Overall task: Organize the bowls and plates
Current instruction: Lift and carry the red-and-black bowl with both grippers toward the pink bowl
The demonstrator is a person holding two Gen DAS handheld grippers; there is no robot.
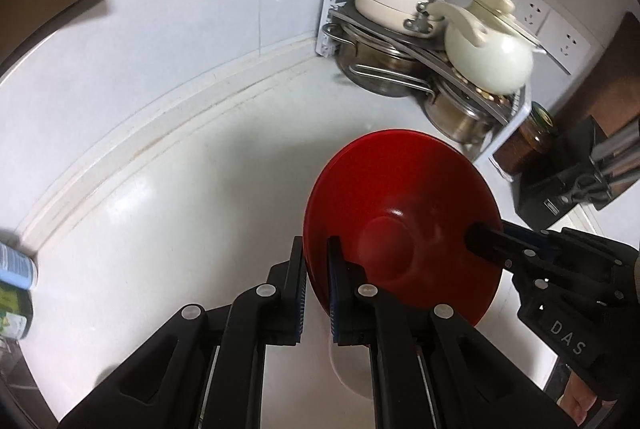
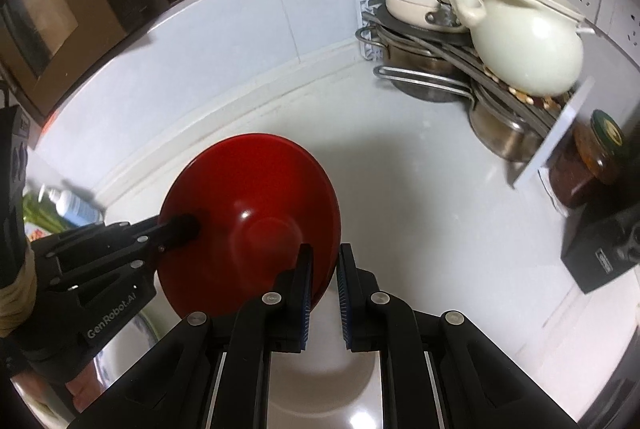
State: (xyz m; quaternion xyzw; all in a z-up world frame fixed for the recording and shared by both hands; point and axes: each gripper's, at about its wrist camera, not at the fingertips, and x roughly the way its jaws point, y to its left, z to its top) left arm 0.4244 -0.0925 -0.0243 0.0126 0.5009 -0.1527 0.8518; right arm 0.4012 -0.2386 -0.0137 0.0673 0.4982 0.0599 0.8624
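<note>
A red bowl (image 1: 400, 213) (image 2: 248, 197) hangs bottom-up over the white counter (image 1: 180, 209), its round foot turned toward both cameras. My left gripper (image 1: 316, 253) is shut on the rim at the bowl's lower left edge, one finger on each side of the wall. In the right wrist view it comes in from the left (image 2: 192, 225). My right gripper (image 2: 326, 257) is shut on the opposite rim and enters the left wrist view from the right (image 1: 476, 235). A white dish (image 1: 348, 369) (image 2: 320, 385) lies on the counter below the bowl, mostly hidden by the fingers.
A corner rack of steel pots (image 1: 380, 73) (image 2: 424, 69) with a cream pot (image 1: 488, 61) (image 2: 528, 49) on top stands at the back right. Beside it are a jar (image 1: 536, 133) (image 2: 596, 157) and a black box (image 1: 556, 189) (image 2: 600, 253). A bottle (image 2: 72, 207) stands at the left wall.
</note>
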